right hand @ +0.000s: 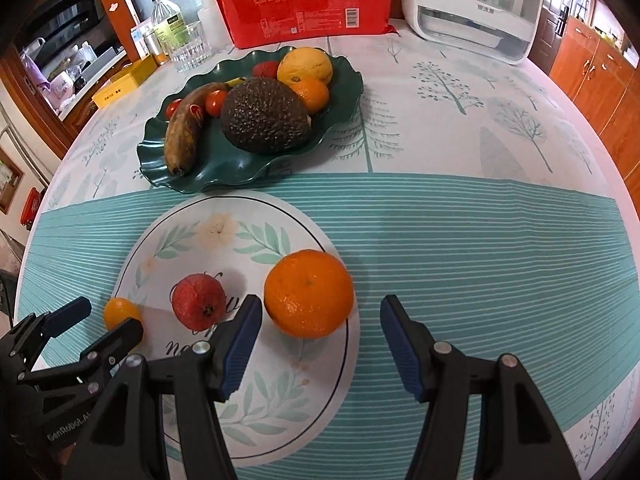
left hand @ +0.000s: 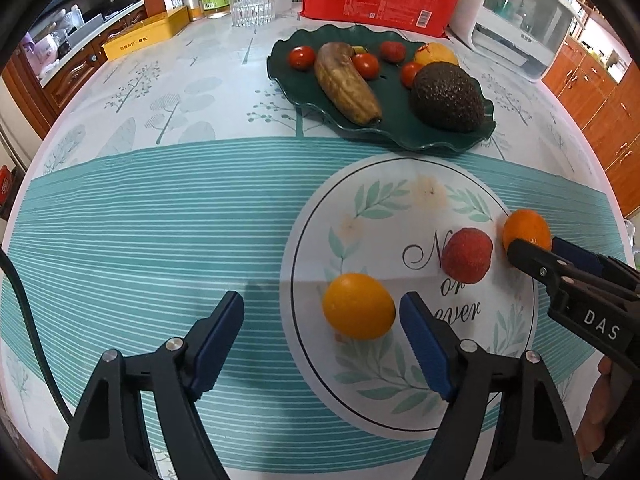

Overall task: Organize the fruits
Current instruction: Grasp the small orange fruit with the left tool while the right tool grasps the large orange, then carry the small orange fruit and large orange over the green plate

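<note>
So both grippers are down low over the white leaf-print plate (left hand: 516,340), each lined up on its own fruit, nothing grabbed yet. The left gripper (left hand: 320,320) has its jaws apart with the small yellow-orange fruit (left hand: 359,306) sitting between them, way closer to the right-hand pad than the left one and apparently not touching either. The right gripper (right hand: 320,334) is also open, and the big orange (right hand: 309,294) sits just ahead of the gap, nudged toward its left pad.

What could go sideways, I'd guess: both fruits are round and off-centre in the jaws, so closing from here means one pad hits first and shoves the fruit across the plate instead of pinching it. The red lychee-looking fruit (right hand: 199,302) sits between the two tools, right beside the right gripper's left finger, so it could get bumped and roll. The two grippers are also pretty near each other.

View differences: the right wrist shows a second orange (right hand: 311,93) tucked behind the avocado (right hand: 266,120) on the green wavy dish (right hand: 160,160); from the left wrist that's hidden. The left wrist in turn shows more cherry tomatoes (left hand: 302,58) around the brown banana (left hand: 346,82), plus a bit of the person's hand (left hand: 600,412) under the right tool.
</note>
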